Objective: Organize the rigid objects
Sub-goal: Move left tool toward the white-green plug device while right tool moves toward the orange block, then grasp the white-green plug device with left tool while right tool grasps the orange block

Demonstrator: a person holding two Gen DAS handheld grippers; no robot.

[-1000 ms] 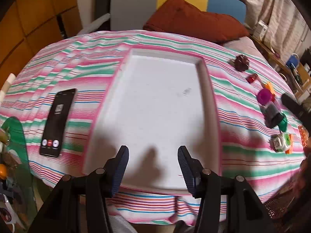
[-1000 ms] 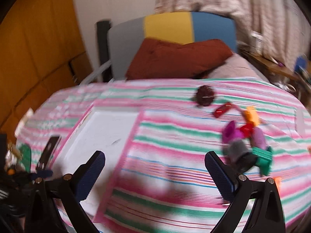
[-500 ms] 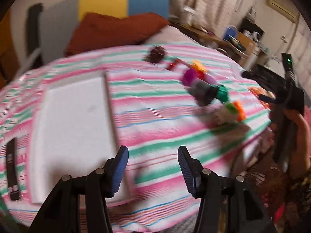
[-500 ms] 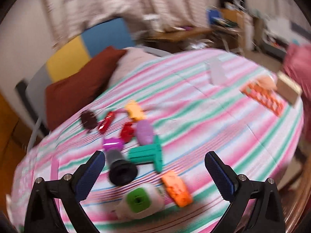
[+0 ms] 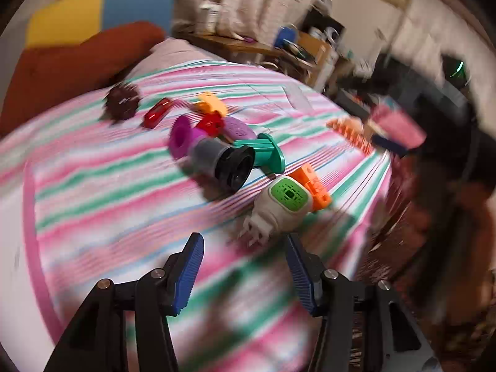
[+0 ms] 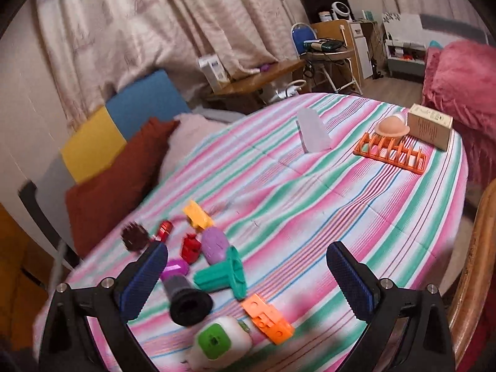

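The left tongs (image 5: 245,266) hang released over the striped bedspread (image 5: 102,186), blue pads spread with nothing between them. Just ahead of their right pad lies a white plug-like device with a green face (image 5: 280,206), and an orange block (image 5: 313,186) touches its far side. Further ahead sits a cluster of rigid pieces: a grey-and-black cylinder (image 5: 221,162) lying on its side, a teal spool (image 5: 263,152) against it, a magenta ring (image 5: 181,136), a red block (image 5: 210,124), a purple oval (image 5: 237,128) and a yellow-orange block (image 5: 210,104). Ahead and to the left lie a red capsule (image 5: 156,113) and a dark spiky ball (image 5: 122,102). This view is motion-blurred.

The right tongs (image 6: 245,282) are also released, jaws wide apart and holding nothing. The same cluster lies between and just ahead of the pads: the cylinder (image 6: 186,299), spool (image 6: 224,274), orange block (image 6: 268,317) and the green-faced device (image 6: 220,344) closest to the camera. Well ahead to the right, an orange rack (image 6: 390,153) stands on the bed with a peach dome-shaped thing (image 6: 392,127) at its far end, beside a cardboard box (image 6: 429,125). A translucent white piece (image 6: 313,135) sits left of the rack. A rust-brown pillow (image 6: 114,183) lies at the bed's far left.
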